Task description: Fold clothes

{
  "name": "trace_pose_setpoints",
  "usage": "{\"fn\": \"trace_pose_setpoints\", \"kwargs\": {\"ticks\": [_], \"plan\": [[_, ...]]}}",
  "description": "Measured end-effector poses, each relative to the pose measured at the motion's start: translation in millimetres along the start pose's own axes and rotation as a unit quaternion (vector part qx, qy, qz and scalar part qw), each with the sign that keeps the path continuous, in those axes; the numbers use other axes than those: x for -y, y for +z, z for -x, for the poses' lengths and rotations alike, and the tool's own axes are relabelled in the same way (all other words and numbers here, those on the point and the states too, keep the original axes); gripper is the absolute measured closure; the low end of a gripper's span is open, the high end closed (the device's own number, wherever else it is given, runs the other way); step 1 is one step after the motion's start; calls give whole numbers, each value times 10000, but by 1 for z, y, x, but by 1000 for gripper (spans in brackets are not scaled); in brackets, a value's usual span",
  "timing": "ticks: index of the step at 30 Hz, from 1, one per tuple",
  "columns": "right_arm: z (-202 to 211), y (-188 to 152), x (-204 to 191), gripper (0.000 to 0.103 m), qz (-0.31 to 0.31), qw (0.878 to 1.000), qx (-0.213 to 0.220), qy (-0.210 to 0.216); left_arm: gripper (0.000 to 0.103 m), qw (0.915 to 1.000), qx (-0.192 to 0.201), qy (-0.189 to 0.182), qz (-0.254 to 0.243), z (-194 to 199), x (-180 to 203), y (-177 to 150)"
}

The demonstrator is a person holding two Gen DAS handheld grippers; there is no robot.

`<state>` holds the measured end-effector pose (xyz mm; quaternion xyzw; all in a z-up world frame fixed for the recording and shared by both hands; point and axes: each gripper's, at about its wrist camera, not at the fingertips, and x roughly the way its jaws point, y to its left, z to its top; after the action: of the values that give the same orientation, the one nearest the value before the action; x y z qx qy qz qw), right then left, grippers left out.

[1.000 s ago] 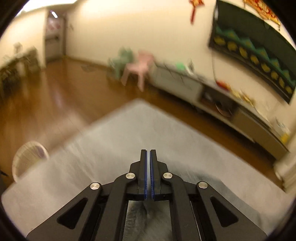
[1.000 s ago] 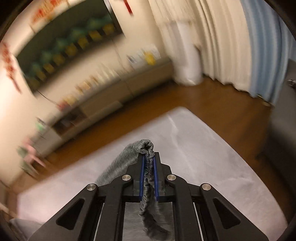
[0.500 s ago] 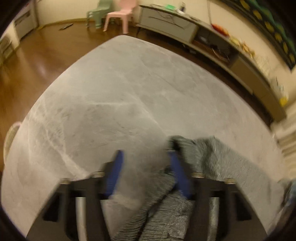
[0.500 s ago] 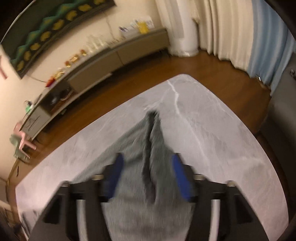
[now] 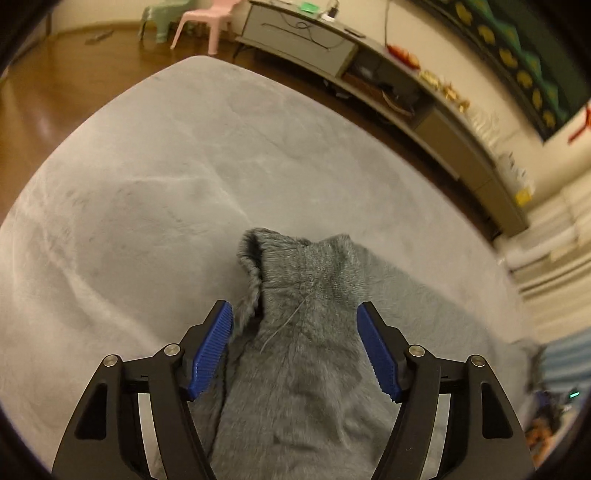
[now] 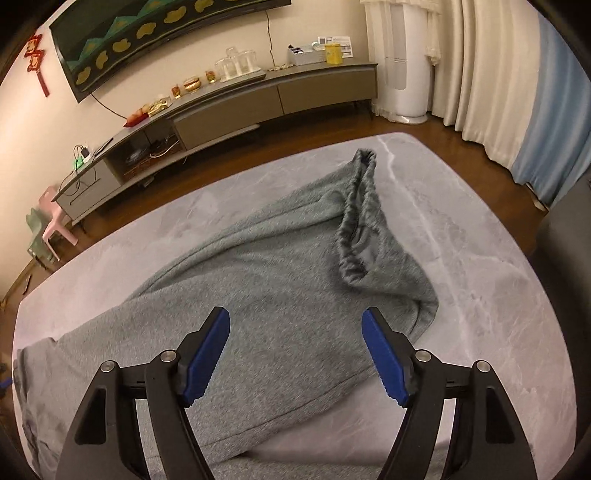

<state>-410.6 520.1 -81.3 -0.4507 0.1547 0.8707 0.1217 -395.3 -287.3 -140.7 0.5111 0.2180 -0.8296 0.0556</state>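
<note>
Grey fleece trousers (image 6: 266, 280) lie spread across a grey marble-patterned table (image 6: 480, 258). Their elastic waistband (image 6: 356, 218) gapes toward the far right corner in the right wrist view. My right gripper (image 6: 295, 350) hovers open above the middle of the cloth, holding nothing. In the left wrist view a ribbed leg cuff (image 5: 288, 254) of the trousers (image 5: 306, 369) points away from me. My left gripper (image 5: 293, 343) is open, its blue pads on either side of that leg and apart from it.
A long grey TV cabinet (image 6: 258, 99) runs along the far wall beyond the table's edge. Small pink (image 5: 210, 18) and green chairs stand on the wooden floor (image 5: 44, 88). Curtains (image 6: 498, 74) hang at the right. Bare tabletop (image 5: 147, 166) lies left of the leg.
Both grippers were shut a second ago, the right one on the waistband, and held high. Both have opened and dropped the trousers, which now lie on the table.
</note>
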Motion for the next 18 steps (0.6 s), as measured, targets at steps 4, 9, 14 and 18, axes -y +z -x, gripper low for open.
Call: {"fn": "trace_pose_setpoints", "kwargs": {"ticks": [4,9,14,18], "plan": [[1,-5,3,28,17,9999,-40,-125,93,9966,499,135,-635,1,23,-4],[-5,-5,15,28,-35,9994,-116,-326,94,9784,1908,-774,154,104,-16,27],[-8,-2,21,28,-29,9987,-158,-491,94,9822,1708,-676,395,98,-44,26],[-4,12,-20,23,692,9971,-28,-327,94,9855,1527,-718,161,76,-28,21]]}}
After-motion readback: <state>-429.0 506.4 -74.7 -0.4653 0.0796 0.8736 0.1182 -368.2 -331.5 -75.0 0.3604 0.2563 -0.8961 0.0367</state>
